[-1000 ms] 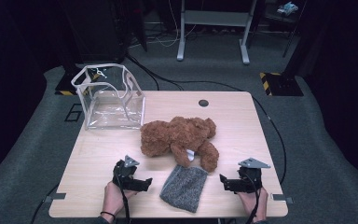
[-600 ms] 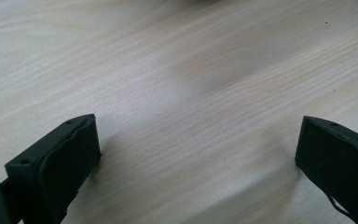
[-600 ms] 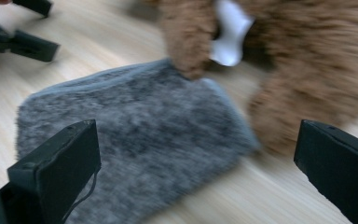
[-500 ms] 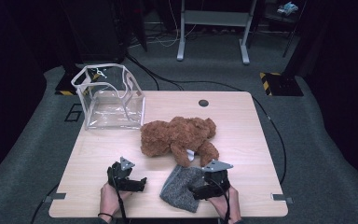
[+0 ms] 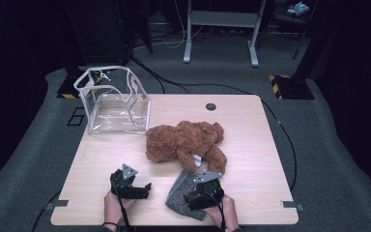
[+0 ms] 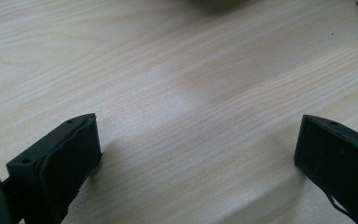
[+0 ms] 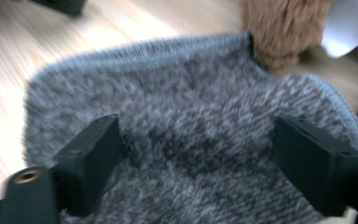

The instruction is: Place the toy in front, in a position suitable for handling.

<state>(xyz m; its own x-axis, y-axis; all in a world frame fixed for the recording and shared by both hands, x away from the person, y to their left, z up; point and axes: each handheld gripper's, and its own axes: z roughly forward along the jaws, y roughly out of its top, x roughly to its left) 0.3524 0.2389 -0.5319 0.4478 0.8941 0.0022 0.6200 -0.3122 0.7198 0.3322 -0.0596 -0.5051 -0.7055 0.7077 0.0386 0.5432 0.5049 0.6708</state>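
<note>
right hand-held gripper (image 7: 196,154): jaws spread wide but just been closing in, sitting down on the grey knit cloth (image 7: 200,140), nothing pinched yet
left hand-held gripper (image 6: 196,154): spread, over bare surface (image 6: 177,70)
cloth: near edge, touching the teddy bear (image 5: 186,142)

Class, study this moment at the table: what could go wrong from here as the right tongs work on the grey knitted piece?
1. The right tongs have just been closing with the grey knitted piece between wide jaws; they may pinch one fuzzy layer only, and it slips out.
2. The teddy bear touches the piece's far edge, so lifting could drag or catch it.
3. The left tongs stand open over bare table, so nothing steadies the fabric.
</note>
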